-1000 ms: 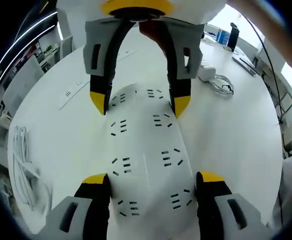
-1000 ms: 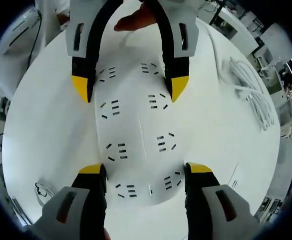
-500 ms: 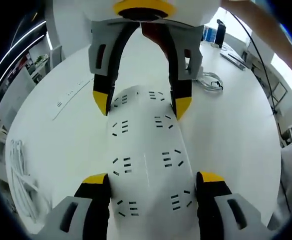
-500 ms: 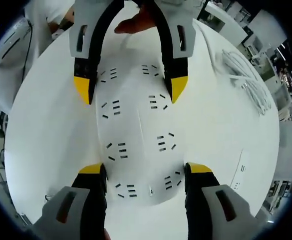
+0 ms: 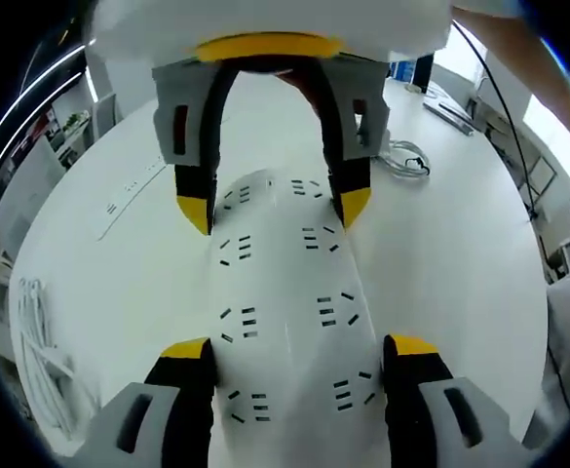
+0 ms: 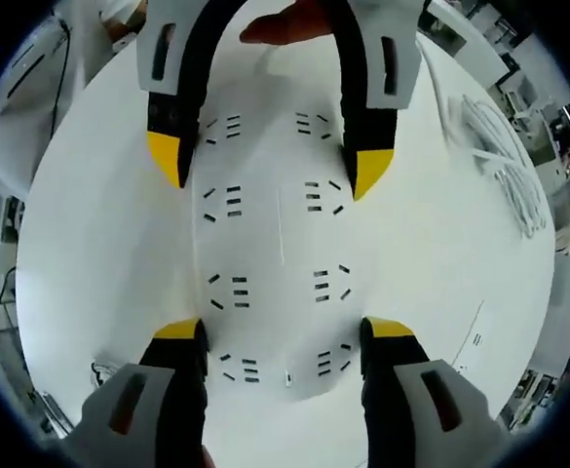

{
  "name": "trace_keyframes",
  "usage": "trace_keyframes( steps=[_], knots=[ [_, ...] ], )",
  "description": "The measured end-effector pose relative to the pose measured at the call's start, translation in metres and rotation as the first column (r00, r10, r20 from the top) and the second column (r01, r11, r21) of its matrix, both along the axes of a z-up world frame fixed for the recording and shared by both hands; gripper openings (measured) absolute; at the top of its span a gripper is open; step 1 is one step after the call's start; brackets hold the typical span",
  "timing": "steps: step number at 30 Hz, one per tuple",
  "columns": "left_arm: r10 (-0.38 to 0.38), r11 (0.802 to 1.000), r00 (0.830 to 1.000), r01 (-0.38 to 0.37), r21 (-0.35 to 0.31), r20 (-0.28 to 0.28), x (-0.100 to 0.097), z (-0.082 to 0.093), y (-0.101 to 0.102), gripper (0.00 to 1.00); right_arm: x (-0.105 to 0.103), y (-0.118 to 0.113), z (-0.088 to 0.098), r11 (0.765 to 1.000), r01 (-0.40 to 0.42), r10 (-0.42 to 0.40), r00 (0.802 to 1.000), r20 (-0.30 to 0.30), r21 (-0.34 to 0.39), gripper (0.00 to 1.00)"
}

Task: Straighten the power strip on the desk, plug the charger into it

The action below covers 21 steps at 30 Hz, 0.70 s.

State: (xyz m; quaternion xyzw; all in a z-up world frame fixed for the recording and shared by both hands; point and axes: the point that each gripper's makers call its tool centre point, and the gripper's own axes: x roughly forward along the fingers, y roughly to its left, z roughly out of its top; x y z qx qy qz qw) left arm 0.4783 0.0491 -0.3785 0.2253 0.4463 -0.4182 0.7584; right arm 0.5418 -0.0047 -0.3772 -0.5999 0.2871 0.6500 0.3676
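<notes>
Between the yellow-tipped fingers [image 5: 189,353] of the left gripper [image 5: 297,349] lies one end of the white power strip [image 5: 289,292]; the jaws stand wide, one fingertip against each long edge, clasping the strip across its width. At the strip's far end the right gripper [image 5: 273,205] comes in from the top of the left gripper view, its tips set on the two edges in the same way. From the right gripper view, the right gripper [image 6: 283,331] straddles the near end of the power strip [image 6: 280,253], and the left gripper [image 6: 270,171] holds the far end.

Beyond the right gripper in the left gripper view, a white charger with a coiled cable [image 5: 408,158] lies on the white desk [image 5: 450,263], well apart from the strip. A second white power strip [image 5: 129,183] lies off to the left of the fingers, and a bundle of white cable [image 5: 41,341] sits near the desk's edge.

The right gripper view shows that cable bundle [image 6: 504,146] to the right of the fingers.

The strip is flat, white, with two rows of outlet slots facing up.
</notes>
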Motion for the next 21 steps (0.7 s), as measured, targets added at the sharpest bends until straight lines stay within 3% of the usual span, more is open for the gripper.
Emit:
trace_keyframes(
  steps=[10, 21],
  knots=[
    [-0.033, 0.999, 0.999, 0.033, -0.003, 0.003, -0.003, 0.000, -0.002, 0.71, -0.006, -0.006, 0.003, 0.998, 0.059, -0.059, 0.998, -0.002, 0.004, 0.62],
    [-0.083, 0.997, 0.997, 0.083, -0.002, 0.005, -0.010, 0.000, -0.006, 0.71, -0.031, -0.018, 0.002, 0.988, 0.149, -0.148, 0.989, -0.017, 0.030, 0.62]
  ],
)
